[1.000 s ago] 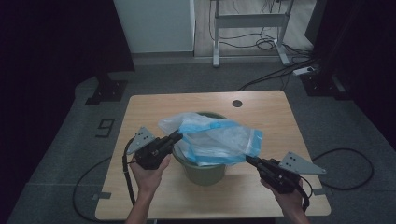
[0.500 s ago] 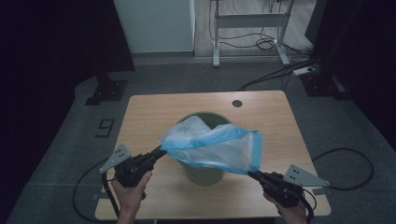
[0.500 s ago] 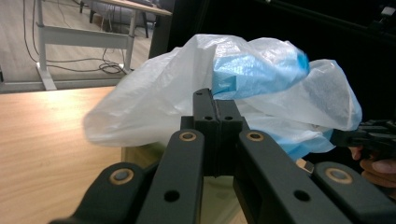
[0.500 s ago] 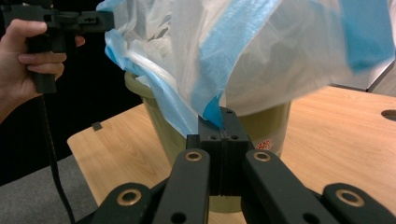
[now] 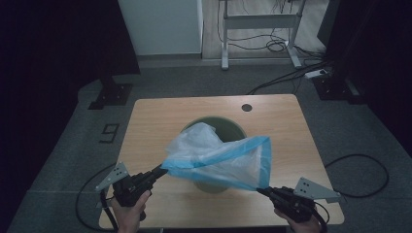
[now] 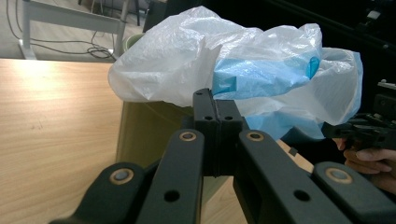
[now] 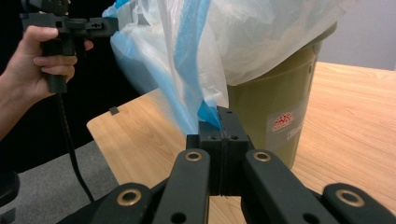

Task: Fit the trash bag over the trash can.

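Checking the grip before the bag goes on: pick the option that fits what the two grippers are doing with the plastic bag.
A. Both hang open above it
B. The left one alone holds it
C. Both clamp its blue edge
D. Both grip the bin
C: the left gripper and the right gripper are each shut on the blue edge of the plastic bag, stretched between them over the green bin.

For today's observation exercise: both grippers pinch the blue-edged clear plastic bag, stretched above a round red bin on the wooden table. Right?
Not quite. The round bin is olive green, not red, as the right gripper view shows. Both grippers, left and right, do pinch the blue-edged clear plastic bag above it on the wooden table.
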Demonstrator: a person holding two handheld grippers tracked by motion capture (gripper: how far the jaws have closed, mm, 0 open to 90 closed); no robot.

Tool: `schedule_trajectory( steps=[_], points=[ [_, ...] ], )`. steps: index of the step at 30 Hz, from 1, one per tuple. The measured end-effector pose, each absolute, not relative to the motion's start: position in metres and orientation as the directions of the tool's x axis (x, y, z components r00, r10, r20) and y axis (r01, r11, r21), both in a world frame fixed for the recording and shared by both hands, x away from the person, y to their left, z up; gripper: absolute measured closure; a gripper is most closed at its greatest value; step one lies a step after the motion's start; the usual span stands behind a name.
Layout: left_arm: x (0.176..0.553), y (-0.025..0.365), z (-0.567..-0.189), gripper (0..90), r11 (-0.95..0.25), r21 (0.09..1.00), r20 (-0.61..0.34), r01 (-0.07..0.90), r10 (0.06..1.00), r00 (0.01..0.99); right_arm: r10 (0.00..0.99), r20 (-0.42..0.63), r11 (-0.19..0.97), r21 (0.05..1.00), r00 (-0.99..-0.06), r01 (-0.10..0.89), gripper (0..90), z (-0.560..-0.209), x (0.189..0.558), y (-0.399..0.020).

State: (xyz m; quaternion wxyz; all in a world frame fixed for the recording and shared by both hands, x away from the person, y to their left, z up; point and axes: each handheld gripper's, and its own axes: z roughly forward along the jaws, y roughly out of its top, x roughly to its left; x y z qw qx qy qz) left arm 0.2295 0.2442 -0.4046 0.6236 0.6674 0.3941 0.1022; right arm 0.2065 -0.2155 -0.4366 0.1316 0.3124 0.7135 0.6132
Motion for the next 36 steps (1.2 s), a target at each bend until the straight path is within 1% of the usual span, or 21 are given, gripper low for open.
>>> schedule_trajectory(
  steps=[3, 6, 11, 13, 14, 15, 17, 19, 21, 24, 30, 36],
  points=[
    [0.226, 0.246, -0.408, 89.8, 0.085, 0.912, -0.355, 0.401, 0.653, 0.669, 0.598, 0.190, 0.058, 0.959, -0.779, 0.279, 89.2, -0.435, 0.203, -0.216],
    [0.228, 0.244, -0.414, 89.8, 0.075, 0.907, -0.357, 0.415, 0.661, 0.660, 0.610, 0.170, 0.088, 0.956, -0.774, 0.280, 89.1, -0.438, 0.204, -0.214],
    [0.239, 0.240, -0.425, 89.6, 0.073, 0.894, -0.371, 0.442, 0.675, 0.638, 0.642, 0.202, 0.092, 0.937, -0.740, 0.336, 89.1, -0.452, 0.223, -0.212],
    [0.241, 0.237, -0.426, 87.6, 0.069, 0.896, -0.363, 0.440, 0.683, 0.633, 0.653, 0.217, 0.081, 0.933, -0.725, 0.351, 89.0, -0.456, 0.231, -0.212],
    [0.242, 0.235, -0.425, 85.3, 0.069, 0.900, -0.354, 0.430, 0.691, 0.630, 0.658, 0.219, 0.077, 0.932, -0.721, 0.354, 88.9, -0.456, 0.233, -0.211],
    [0.241, 0.234, -0.424, 80.3, 0.069, 0.907, -0.339, 0.415, 0.704, 0.624, 0.662, 0.219, 0.073, 0.933, -0.716, 0.353, 88.6, -0.456, 0.237, -0.209],
    [0.238, 0.230, -0.419, 65.3, 0.051, 0.918, -0.303, 0.393, 0.729, 0.614, 0.665, 0.214, 0.071, 0.936, -0.716, 0.346, 88.2, -0.454, 0.239, -0.206],
    [0.234, 0.227, -0.414, 48.6, 0.029, 0.925, -0.277, 0.380, 0.734, 0.620, 0.666, 0.199, 0.078, 0.940, -0.719, 0.333, 88.2, -0.450, 0.239, -0.203],
    [0.229, 0.223, -0.407, 36.5, -0.003, 0.935, -0.235, 0.354, 0.743, 0.627, 0.666, 0.185, 0.084, 0.944, -0.722, 0.319, 88.3, -0.444, 0.237, -0.200],
    [0.222, 0.217, -0.395, 26.3, -0.038, 0.945, -0.197, 0.325, 0.727, 0.658, 0.670, 0.167, 0.094, 0.948, -0.724, 0.305, 88.3, -0.438, 0.234, -0.198],
    [0.218, 0.209, -0.378, 15.7, -0.067, 0.955, -0.158, 0.289, 0.709, 0.687, 0.673, 0.162, 0.102, 0.946, -0.722, 0.307, 88.7, -0.432, 0.232, -0.198],
    [0.229, 0.194, -0.362, 15.1, -0.119, 0.958, -0.102, 0.262, 0.709, 0.697, 0.671, 0.164, 0.110, 0.942, -0.723, 0.316, 88.8, -0.434, 0.232, -0.200]
  ],
)
